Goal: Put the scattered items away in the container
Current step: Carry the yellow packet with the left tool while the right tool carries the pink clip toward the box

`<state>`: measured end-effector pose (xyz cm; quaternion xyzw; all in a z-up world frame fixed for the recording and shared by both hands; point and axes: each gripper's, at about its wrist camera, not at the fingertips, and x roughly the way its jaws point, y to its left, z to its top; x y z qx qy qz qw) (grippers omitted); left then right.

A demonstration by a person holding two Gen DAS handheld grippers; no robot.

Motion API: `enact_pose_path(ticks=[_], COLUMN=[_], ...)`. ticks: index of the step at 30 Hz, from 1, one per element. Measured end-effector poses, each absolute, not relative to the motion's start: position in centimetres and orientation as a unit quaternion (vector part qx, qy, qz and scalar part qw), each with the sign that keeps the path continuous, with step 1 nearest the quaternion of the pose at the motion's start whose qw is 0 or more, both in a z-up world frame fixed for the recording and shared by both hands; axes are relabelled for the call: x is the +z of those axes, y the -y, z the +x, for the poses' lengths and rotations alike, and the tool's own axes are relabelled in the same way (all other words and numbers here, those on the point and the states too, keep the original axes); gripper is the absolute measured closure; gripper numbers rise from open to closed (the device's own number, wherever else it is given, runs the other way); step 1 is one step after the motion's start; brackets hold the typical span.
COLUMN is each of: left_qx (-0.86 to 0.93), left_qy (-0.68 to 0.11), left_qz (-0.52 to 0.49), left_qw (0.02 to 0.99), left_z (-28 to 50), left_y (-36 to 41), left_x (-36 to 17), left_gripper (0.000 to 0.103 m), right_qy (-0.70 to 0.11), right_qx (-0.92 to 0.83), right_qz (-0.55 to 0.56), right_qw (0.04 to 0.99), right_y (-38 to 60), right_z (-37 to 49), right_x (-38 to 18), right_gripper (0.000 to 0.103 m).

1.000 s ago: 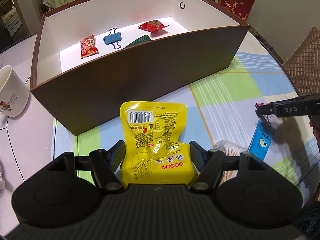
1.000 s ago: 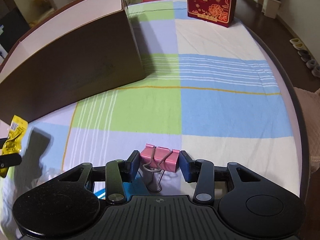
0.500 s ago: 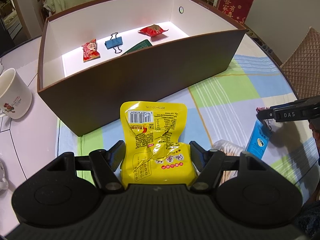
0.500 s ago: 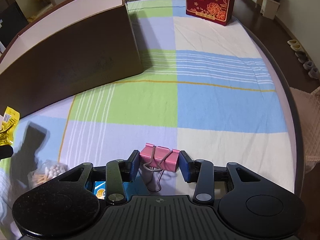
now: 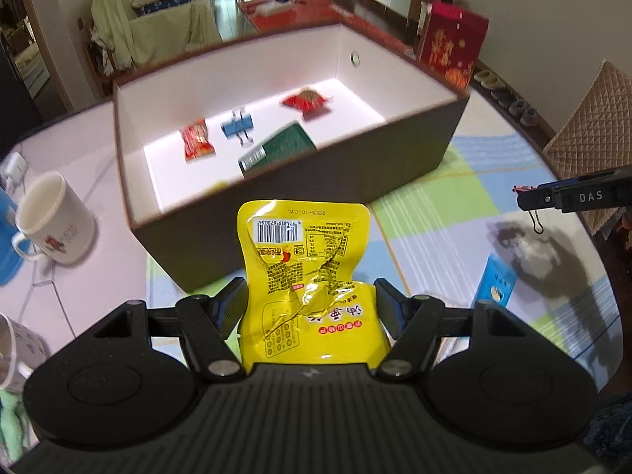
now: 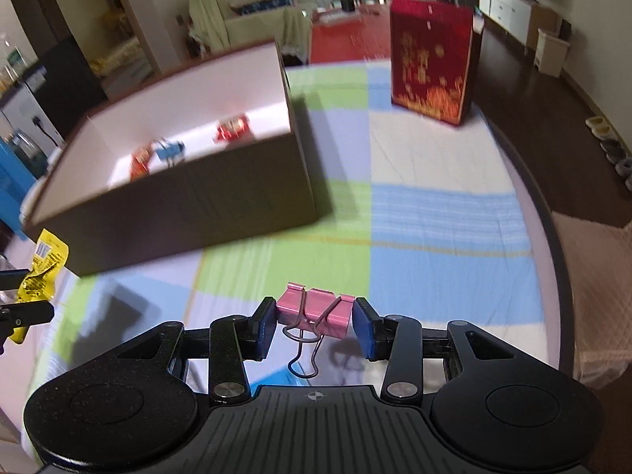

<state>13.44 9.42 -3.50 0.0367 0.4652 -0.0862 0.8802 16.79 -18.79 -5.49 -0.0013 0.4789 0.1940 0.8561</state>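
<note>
- Holding a yellow snack packet [image 5: 304,276] in our left claw [image 5: 308,308], both fingers pressed to its sides; the packet stands upright at lower centre of the left wrist view, barcode end up.
- Our right claw [image 6: 314,322] grips a pink binder clip [image 6: 316,310] by its ends, wire handles hanging toward the camera, lower centre of the right wrist view.
- We see the container [image 5: 395,158], a dark box with a white inside, in the upper middle of the left view, just beyond the packet. Both views blur here.
- Inside it: two red snack packets [image 5: 197,144] [image 5: 306,98], a blue binder clip [image 5: 237,128] between them, and a green packet [image 5: 276,148] against the near wall.
- The desk carries a checked cloth [image 6: 434,276] of green, blue and white.
- A blue sachet [image 5: 495,280] lies on the cloth at right of the left view, below the other claw.
- A white mug [image 5: 53,227] stands at left, beside the box; a red gift bag [image 6: 432,63] stands at upper right of the right view, well apart.
</note>
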Motion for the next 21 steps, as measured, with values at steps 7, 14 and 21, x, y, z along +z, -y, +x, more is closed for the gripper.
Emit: enact_pose_path(ticks=[7, 14, 21], left_qx=[-0.085, -0.067, -0.062], left_qy=[-0.42, -0.391, -0.386], left_qz=[0.053, 0.096, 0.128], left_qw=[0.902, 0.913, 0.912], left_z=[14.1, 16.3, 19.8], left_y=[-10.8, -11.8, -12.1], left_x=[0.6, 2.6, 2.5], left_gripper=[0.037, 0.037, 0.037], right_qy=[-0.45, -0.429, -0.414], right_qx=[0.222, 0.243, 0.261], right_qz=[0.009, 0.006, 0.004], right_qw=[0.865, 0.87, 0.872], right_y=[18.2, 17.2, 16.2], right_z=[16.9, 17.1, 17.8], right_x=[-2.5, -0.9, 0.4], right_gripper=[0.062, 0.062, 0.062])
